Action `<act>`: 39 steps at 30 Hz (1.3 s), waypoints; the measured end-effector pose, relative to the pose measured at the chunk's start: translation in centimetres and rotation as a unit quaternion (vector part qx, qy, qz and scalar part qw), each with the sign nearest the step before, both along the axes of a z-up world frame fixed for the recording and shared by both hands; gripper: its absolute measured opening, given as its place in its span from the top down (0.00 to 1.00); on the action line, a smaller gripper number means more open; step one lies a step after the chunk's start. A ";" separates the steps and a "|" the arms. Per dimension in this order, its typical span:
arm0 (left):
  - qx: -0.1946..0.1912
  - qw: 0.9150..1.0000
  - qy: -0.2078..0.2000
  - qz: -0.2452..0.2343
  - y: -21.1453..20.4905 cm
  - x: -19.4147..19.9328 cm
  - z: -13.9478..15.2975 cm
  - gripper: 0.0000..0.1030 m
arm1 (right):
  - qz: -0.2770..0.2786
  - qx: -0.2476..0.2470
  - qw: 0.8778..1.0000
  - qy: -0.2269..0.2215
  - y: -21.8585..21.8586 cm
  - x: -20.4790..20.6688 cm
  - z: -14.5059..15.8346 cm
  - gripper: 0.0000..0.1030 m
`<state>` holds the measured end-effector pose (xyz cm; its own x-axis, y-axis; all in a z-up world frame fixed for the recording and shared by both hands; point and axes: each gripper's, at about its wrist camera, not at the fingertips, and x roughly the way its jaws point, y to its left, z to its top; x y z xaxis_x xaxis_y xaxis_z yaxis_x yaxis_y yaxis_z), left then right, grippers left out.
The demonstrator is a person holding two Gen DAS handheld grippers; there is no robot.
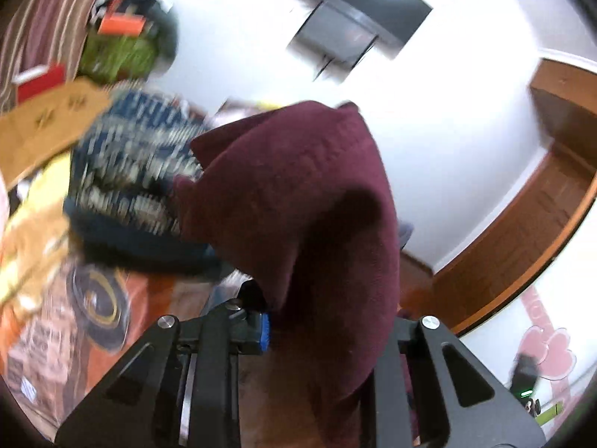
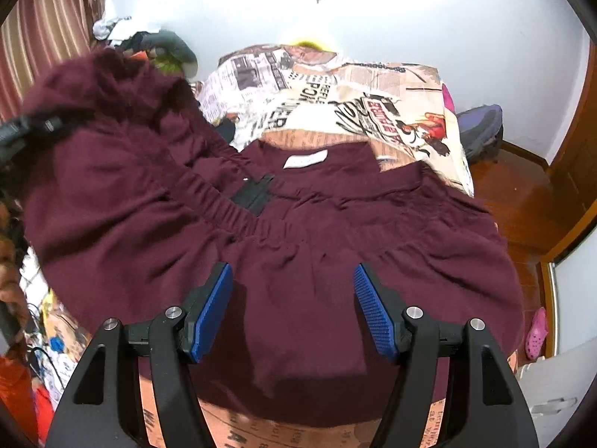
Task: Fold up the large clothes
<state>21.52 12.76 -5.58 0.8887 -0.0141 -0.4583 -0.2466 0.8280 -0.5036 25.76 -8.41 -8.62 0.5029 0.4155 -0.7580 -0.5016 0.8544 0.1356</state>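
Note:
A large maroon garment (image 2: 298, 246) with a gathered elastic waist and a white label lies spread on the bed (image 2: 335, 86). My right gripper (image 2: 293, 306) is open just above its near part, with blue pads (image 2: 211, 310) on either side of bare cloth. My left gripper (image 1: 321, 332) is shut on a corner of the maroon garment (image 1: 298, 201) and holds it lifted, with the cloth draping over the fingers. In the right wrist view the left gripper (image 2: 22, 130) shows at the far left under the raised cloth.
The bed has a newspaper-print cover. A pile of clothes (image 2: 160, 48) sits at the headboard corner by striped curtains (image 2: 48, 18). A blue patterned garment (image 1: 138, 171) lies beside the lifted cloth. Wooden floor (image 2: 522, 205), a door frame (image 2: 582, 142) and a pink shoe (image 2: 537, 332) are at the right.

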 end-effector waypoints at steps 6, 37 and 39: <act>0.069 0.996 -0.041 0.037 1.4 -1.8 5.8 0.80 | 0.053 0.026 0.998 0.023 3.9 0.1 -0.3 0.31; 0.199 0.939 0.124 -0.250 -22.9 7.0 -6.8 0.79 | -0.136 -0.042 0.990 -0.015 -11.4 1.1 -1.9 0.30; 0.220 0.930 0.134 -0.263 -24.1 6.1 -8.2 0.77 | -0.141 -0.047 0.989 -0.011 -12.3 0.8 -2.3 0.30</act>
<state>27.64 -11.35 -13.83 0.6646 -0.1730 -0.7269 0.1830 0.9809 -0.0661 26.51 -20.71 -10.96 0.6055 0.1847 -0.7741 -0.2441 0.9689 0.0402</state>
